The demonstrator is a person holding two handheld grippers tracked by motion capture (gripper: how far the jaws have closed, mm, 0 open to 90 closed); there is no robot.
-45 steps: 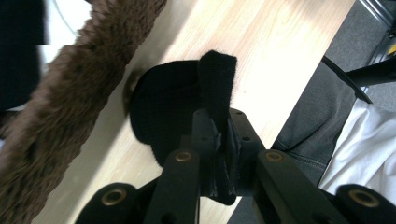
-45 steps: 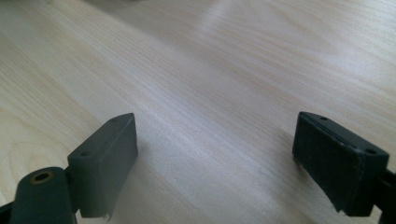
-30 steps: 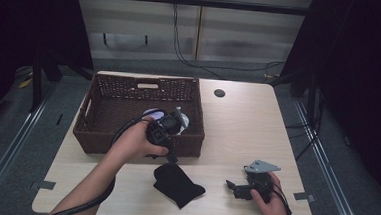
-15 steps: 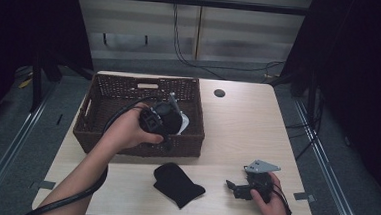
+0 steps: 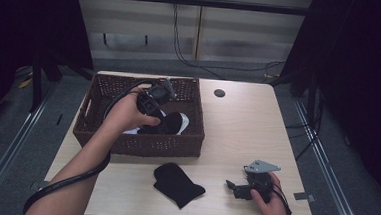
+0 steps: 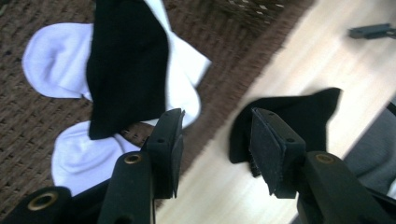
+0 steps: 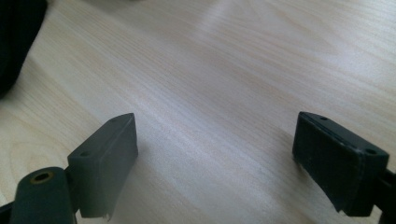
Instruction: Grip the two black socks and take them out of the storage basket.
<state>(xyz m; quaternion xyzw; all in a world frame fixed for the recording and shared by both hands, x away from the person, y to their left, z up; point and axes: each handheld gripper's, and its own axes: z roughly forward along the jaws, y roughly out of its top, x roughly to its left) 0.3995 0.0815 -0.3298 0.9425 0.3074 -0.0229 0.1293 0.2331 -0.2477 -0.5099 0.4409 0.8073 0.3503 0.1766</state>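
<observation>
A: Status of the right gripper (image 5: 238, 188), lower right of the high view?

B: It is resting on the worktop (image 5: 237, 125), fingers (image 7: 105, 163) spread wide, holding nothing.

A: And the black sock (image 5: 177, 185) at lower centre?

B: It is lying flat on the worktop, just in front of the basket (image 5: 141, 144). Its long axis is running diagonally, from upper left down to lower right of the frame; which end is the toe cannot be told.

A: What has changed in the last second?

B: The left gripper (image 5: 155, 96) has been moving up the frame, from the basket's near wall to a position over its interior. In the left gripper view its fingers (image 6: 166, 140) are spread and holding nothing.

A: Meaning?

B: Judgement: a black sock has been dropped on the white socks (image 6: 56, 65) in the basket. The sock on the worktop is remaining to be collected.
</observation>
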